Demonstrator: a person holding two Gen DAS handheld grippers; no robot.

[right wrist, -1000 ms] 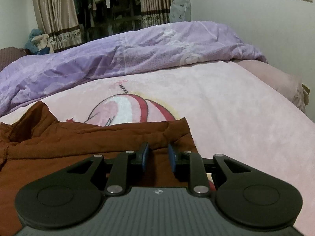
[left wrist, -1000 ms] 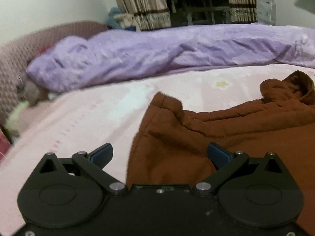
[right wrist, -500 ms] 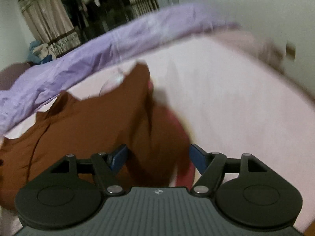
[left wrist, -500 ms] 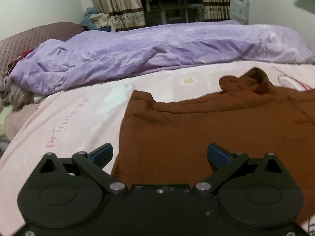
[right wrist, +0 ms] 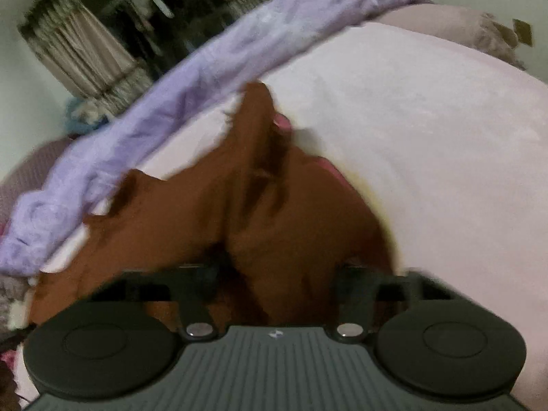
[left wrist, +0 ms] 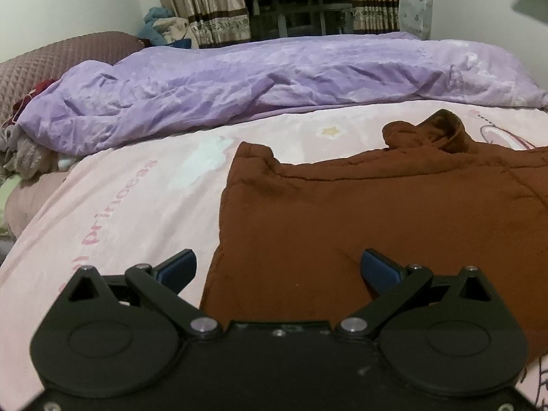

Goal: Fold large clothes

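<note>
A large rust-brown padded garment point(left wrist: 376, 212) lies spread on the pink bed blanket point(left wrist: 130, 205), its hood or collar bunched at the far right. My left gripper point(left wrist: 278, 269) is open and empty, hovering over the garment's near left edge. In the right wrist view the picture is blurred and tilted; the brown garment point(right wrist: 239, 212) is bunched up right in front of my right gripper point(right wrist: 275, 274). Its fingers stand wide apart, with cloth lying loose between them and the fingertips hidden by the fabric.
A crumpled purple duvet point(left wrist: 257, 82) runs across the far side of the bed. A brown quilted headboard point(left wrist: 51, 61) and a pile of clothes are at the left. Curtains point(left wrist: 205, 3) and a dark window stand behind. Bare pink blanket point(right wrist: 428, 144) stretches to the right.
My right gripper opened, let go of the brown cloth, tilted and swung, and cloth now bunches before it. My left gripper pulled back from the garment, staying open.
</note>
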